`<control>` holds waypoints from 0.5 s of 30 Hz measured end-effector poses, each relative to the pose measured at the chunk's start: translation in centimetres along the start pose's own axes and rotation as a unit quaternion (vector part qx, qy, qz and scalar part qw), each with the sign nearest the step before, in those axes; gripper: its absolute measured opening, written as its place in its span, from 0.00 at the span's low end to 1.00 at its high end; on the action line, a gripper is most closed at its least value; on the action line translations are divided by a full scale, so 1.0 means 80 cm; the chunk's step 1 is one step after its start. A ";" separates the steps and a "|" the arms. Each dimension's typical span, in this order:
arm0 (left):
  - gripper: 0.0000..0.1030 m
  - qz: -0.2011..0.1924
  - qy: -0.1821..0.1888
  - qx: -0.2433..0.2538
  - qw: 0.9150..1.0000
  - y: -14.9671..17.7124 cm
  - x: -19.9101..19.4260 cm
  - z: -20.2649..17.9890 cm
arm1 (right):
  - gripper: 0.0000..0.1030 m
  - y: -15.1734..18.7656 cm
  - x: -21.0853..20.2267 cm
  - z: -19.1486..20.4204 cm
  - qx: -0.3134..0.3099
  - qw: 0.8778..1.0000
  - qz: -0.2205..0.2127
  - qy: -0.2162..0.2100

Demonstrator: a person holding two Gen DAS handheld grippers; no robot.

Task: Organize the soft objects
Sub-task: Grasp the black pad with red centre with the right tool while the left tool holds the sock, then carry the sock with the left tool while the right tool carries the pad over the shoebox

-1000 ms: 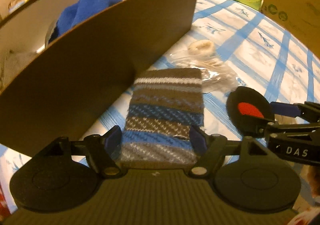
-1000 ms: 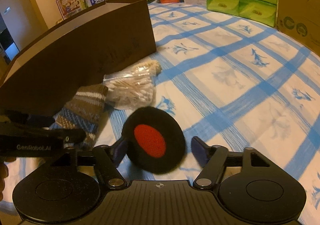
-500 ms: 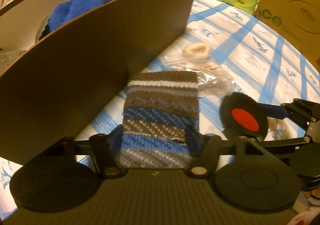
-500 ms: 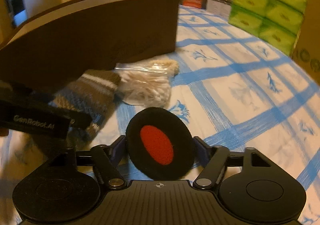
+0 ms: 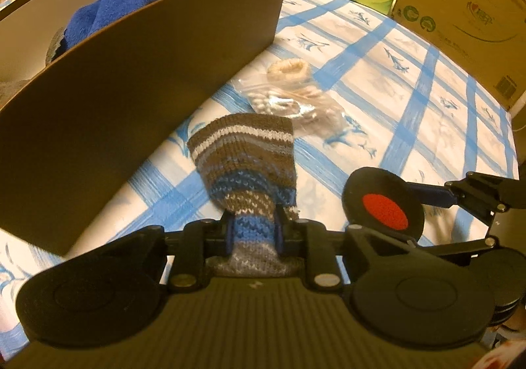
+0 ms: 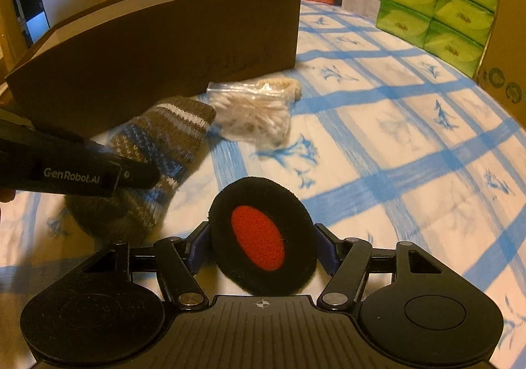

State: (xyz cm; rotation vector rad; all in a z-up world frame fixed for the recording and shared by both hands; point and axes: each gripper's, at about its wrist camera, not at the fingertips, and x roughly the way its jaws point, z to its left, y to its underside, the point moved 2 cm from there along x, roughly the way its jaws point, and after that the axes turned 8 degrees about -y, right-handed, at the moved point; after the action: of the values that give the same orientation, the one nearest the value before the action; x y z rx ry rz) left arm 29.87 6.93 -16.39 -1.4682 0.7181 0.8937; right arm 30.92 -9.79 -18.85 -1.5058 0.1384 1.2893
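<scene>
The left gripper [image 5: 252,232] is closing, pinching the striped knit sock [image 5: 245,158]; next, lift it into the brown box [image 5: 138,86]. The right gripper [image 6: 263,245] squeezes the black-and-red pad [image 6: 259,236].

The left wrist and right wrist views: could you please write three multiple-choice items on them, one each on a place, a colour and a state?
1. Where does the blue towel lie?
A. in the brown box
B. on the checked cloth
C. on the green packs

2. What colour is the middle of the black round pad?
A. white
B. red
C. green

3. How does the left gripper stand to the striped knit piece?
A. open, far above it
B. closing, pinching its near end
C. not near it

Answers: 1 A, it shows above the box wall; 2 B, a red oval on black; 3 B, the knit bunches between the pads.
</scene>
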 end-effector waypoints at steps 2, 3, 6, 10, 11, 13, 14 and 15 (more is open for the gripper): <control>0.20 0.004 -0.002 0.003 1.000 0.003 -0.004 -0.001 | 0.63 0.004 -0.005 0.001 0.004 1.000 0.004 -0.002; 0.20 0.005 -0.002 0.004 1.000 0.004 -0.007 -0.002 | 0.63 0.006 -0.008 0.002 0.007 1.000 0.005 -0.003; 0.20 0.006 -0.003 0.005 1.000 0.007 -0.017 -0.003 | 0.63 0.010 -0.017 0.003 0.016 1.000 0.007 -0.005; 0.20 0.000 -0.004 0.007 1.000 0.011 -0.034 -0.003 | 0.63 0.010 -0.035 0.006 0.022 1.000 -0.001 -0.005; 0.20 -0.004 -0.004 0.007 1.000 0.011 -0.039 -0.003 | 0.63 0.009 -0.039 0.007 0.023 1.000 -0.003 -0.005; 0.20 -0.012 -0.002 0.007 1.000 0.011 -0.050 -0.003 | 0.63 0.007 -0.049 0.009 0.025 1.000 -0.010 -0.006; 0.20 -0.016 -0.002 0.007 1.000 0.011 -0.055 -0.002 | 0.63 0.005 -0.053 0.010 0.026 1.000 -0.013 -0.006; 0.19 -0.021 -0.002 0.007 1.000 0.012 -0.063 -0.002 | 0.63 0.003 -0.057 0.011 0.027 0.999 -0.016 -0.007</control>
State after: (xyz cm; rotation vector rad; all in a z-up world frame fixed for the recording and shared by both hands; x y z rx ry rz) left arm 26.53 6.34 -12.56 -1.4638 0.6861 0.8576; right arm 28.33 -11.60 -15.39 -1.4462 0.1391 1.2616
